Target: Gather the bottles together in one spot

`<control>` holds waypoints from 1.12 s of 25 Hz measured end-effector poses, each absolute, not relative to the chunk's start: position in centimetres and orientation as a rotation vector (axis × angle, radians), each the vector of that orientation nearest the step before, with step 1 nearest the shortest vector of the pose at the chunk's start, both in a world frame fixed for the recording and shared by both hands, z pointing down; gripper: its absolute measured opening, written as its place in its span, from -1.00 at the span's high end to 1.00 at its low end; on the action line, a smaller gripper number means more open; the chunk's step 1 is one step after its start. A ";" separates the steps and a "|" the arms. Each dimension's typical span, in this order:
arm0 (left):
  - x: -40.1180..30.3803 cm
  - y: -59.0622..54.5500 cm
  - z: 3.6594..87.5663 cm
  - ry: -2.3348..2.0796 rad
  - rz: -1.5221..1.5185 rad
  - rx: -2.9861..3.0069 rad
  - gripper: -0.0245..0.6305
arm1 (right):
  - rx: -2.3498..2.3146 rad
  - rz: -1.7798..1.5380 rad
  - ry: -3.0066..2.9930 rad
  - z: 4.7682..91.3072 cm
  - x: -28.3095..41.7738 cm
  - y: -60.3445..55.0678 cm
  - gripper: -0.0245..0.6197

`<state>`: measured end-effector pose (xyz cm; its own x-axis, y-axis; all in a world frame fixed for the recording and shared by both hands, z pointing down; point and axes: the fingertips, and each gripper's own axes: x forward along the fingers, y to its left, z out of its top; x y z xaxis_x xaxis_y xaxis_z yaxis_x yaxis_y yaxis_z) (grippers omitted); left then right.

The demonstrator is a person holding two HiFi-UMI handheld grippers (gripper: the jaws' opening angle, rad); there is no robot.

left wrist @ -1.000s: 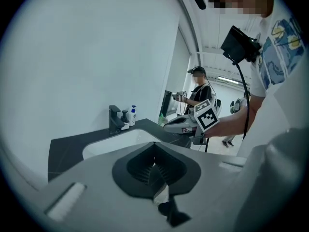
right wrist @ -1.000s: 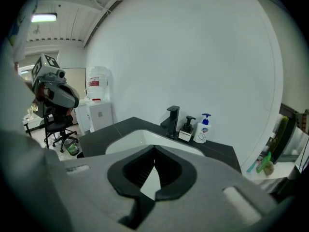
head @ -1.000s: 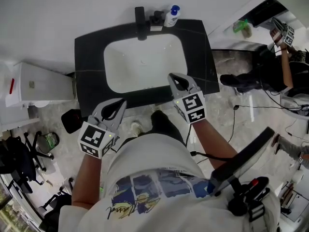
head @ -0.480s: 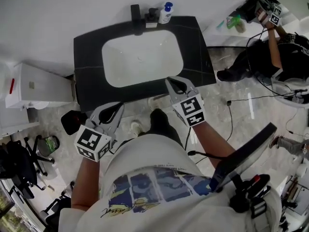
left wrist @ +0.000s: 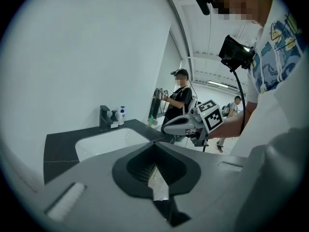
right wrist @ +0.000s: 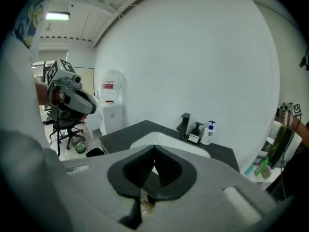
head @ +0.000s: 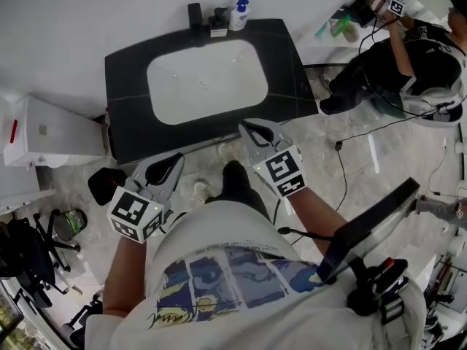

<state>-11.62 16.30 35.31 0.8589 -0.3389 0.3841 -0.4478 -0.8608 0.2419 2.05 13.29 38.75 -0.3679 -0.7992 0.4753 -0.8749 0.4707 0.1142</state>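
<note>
Behind the basin (head: 204,79), 1 pump bottle (head: 238,15), 1 dispenser (head: 218,20), left gripper (head: 175,161), right gripper (head: 249,128) (both closed, empty)

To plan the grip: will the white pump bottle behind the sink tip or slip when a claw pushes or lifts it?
The white pump bottle stands tall and narrow, so a push near its top would probably tip it. Its smooth-looking plastic may slip somewhat. The thin blue pump head likely gives a poor hold; the body seems safer.
</note>
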 end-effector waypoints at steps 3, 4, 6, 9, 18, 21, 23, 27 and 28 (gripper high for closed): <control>-11.9 16.9 35.7 -0.586 0.469 2.702 0.92 | 1.384 0.204 -2.277 38.3 1.1 13.9 0.92; -12.0 17.2 35.8 -0.587 0.469 2.696 0.92 | 1.380 0.205 -2.283 38.2 0.8 14.2 0.92; -12.0 17.5 35.7 -0.587 0.461 2.693 0.92 | 1.379 0.212 -2.292 38.0 0.5 14.7 0.92; -11.9 17.5 35.1 -0.592 0.438 2.704 0.92 | 1.380 0.211 -2.300 37.7 0.1 14.9 0.92; -12.2 18.6 35.4 -0.595 0.410 2.695 0.92 | 1.382 0.182 -2.298 37.2 -0.2 16.1 0.92; -12.2 18.8 35.5 -0.598 0.403 2.692 0.92 | 1.382 0.178 -2.299 37.0 -0.2 16.5 0.92; -12.1 19.0 35.6 -0.593 0.405 2.692 0.92 | 1.383 0.175 -2.299 37.0 -0.3 16.7 0.92; -12.0 19.2 35.7 -0.593 0.405 2.695 0.92 | 1.384 0.171 -2.301 37.1 -0.4 17.0 0.92; -12.0 19.2 35.7 -0.595 0.406 2.694 0.92 | 1.383 0.172 -2.303 37.1 -0.4 17.1 0.92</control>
<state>-12.02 19.20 35.70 0.8707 -0.3493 0.3463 -0.4500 -0.8499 0.2742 -0.45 17.06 37.12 -0.3987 -0.8076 0.4346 -0.8632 0.4905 0.1196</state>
